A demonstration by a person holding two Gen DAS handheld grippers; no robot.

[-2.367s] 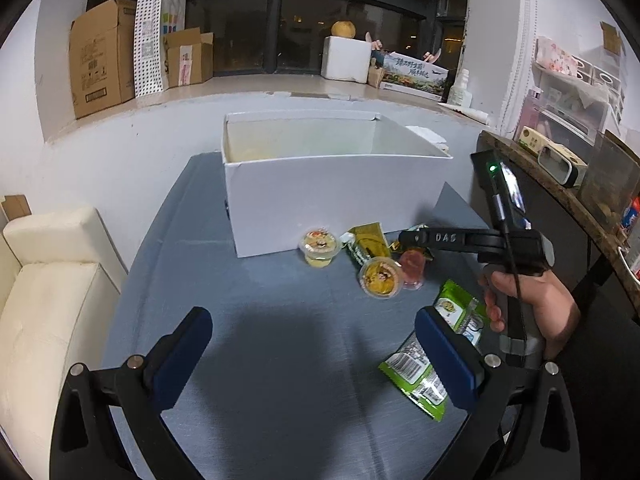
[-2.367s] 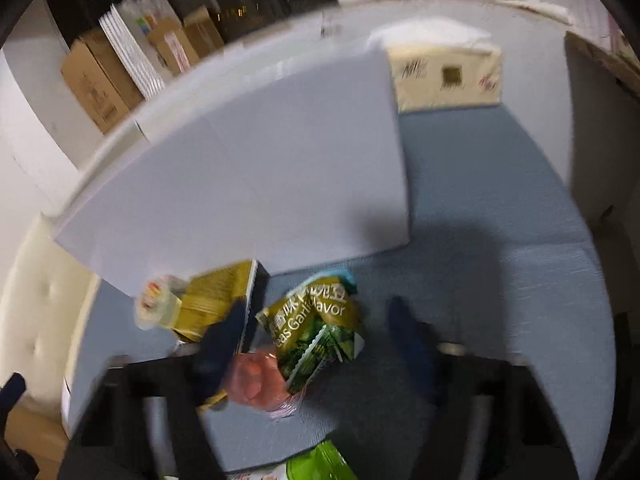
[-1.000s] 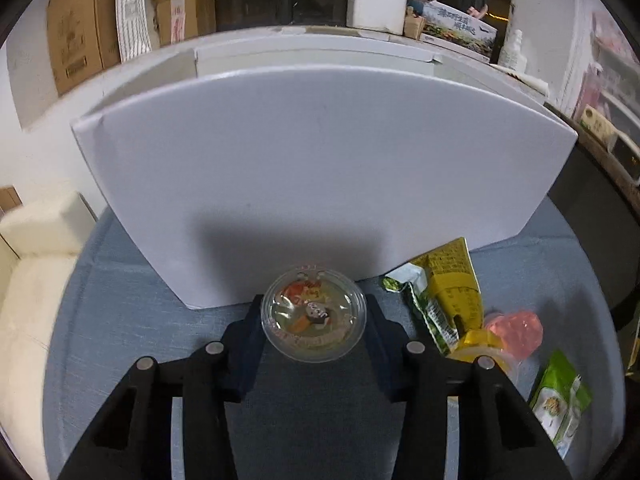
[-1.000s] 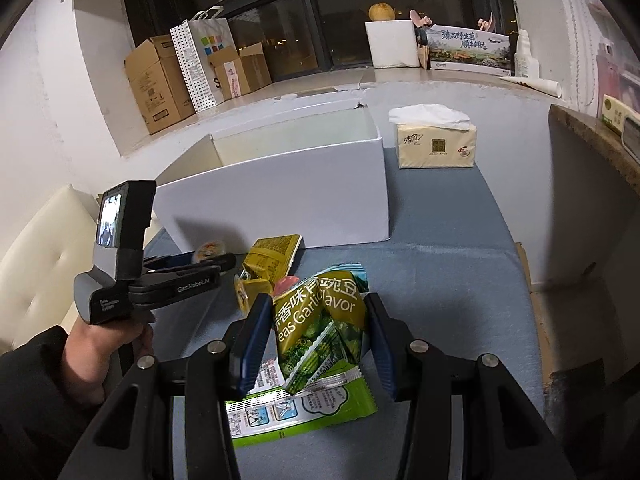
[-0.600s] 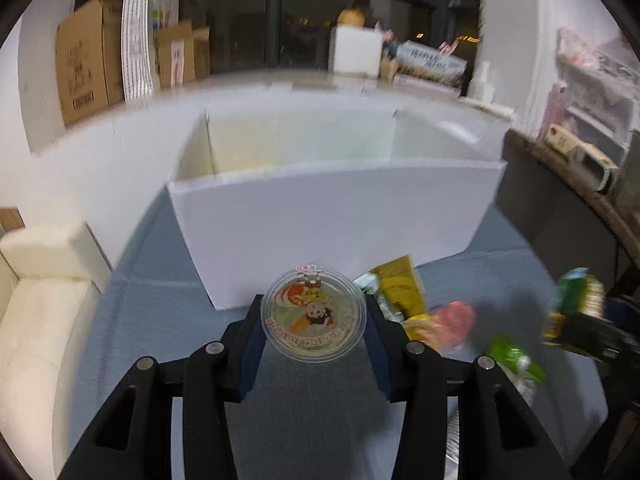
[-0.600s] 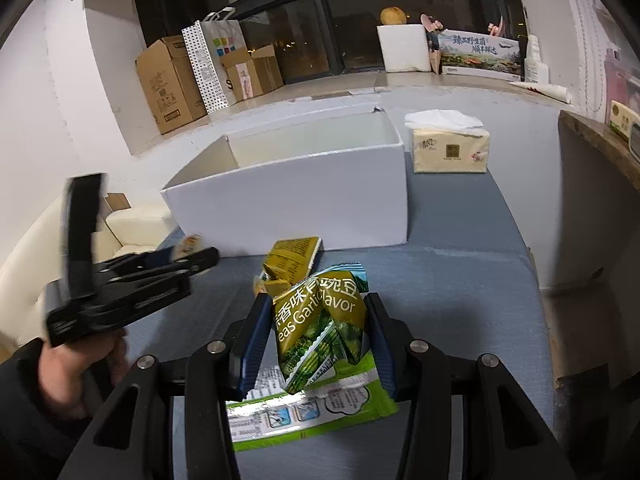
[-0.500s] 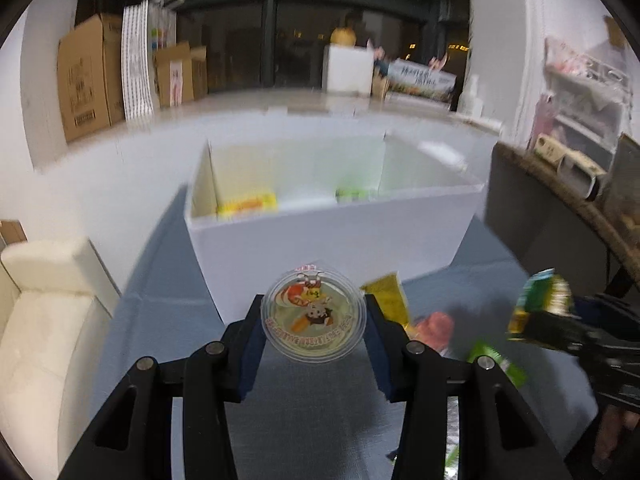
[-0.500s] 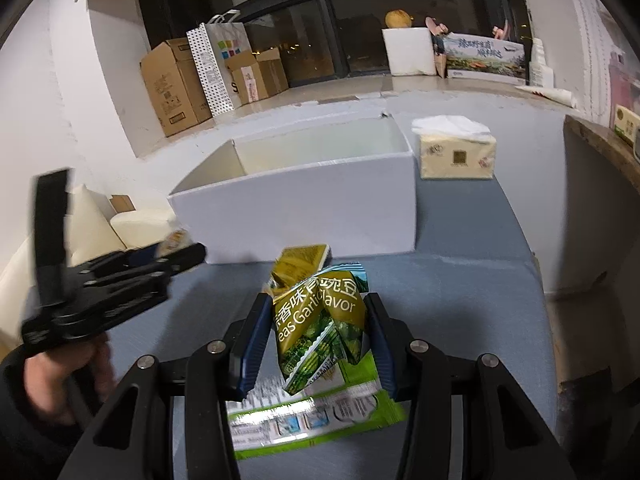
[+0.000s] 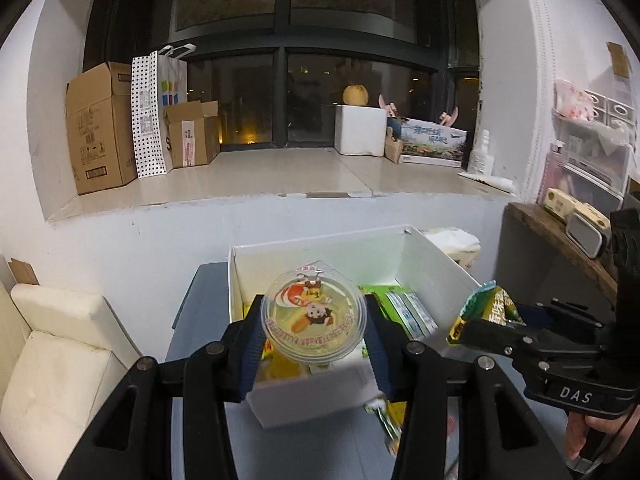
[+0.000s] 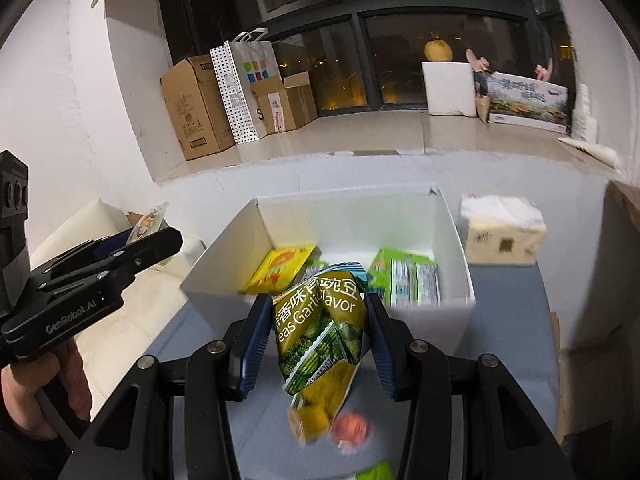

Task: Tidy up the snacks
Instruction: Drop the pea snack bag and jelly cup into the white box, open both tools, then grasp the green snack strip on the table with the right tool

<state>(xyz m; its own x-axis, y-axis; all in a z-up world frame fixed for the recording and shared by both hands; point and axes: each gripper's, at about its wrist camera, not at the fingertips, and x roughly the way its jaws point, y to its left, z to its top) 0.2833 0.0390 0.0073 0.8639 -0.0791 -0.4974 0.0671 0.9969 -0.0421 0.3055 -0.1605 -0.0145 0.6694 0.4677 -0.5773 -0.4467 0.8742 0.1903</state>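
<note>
My left gripper [image 9: 314, 334] is shut on a clear jelly cup [image 9: 313, 317] with a cartoon lid and holds it above the near edge of the white box [image 9: 436, 260]. My right gripper [image 10: 316, 334] is shut on a green garlic pea bag [image 10: 322, 320], raised in front of the white box [image 10: 224, 276]. The right gripper with the bag also shows in the left wrist view [image 9: 476, 320]. The left gripper with the cup also shows in the right wrist view [image 10: 152, 236]. Inside the box lie a yellow packet [image 10: 280, 270] and green packets [image 10: 412, 278].
On the blue table [image 10: 508, 312] below lie a yellow-green packet [image 10: 316, 416], a pink jelly cup [image 10: 352, 428] and a green bag [image 10: 376, 472]. A tissue pack [image 10: 500, 236] stands right of the box. A white sofa [image 9: 56, 344] is at the left. A wooden shelf [image 9: 560, 236] is at the right.
Both grippers have risen with their loads and moved toward the box. The box's inside with its packets has come into view from above.
</note>
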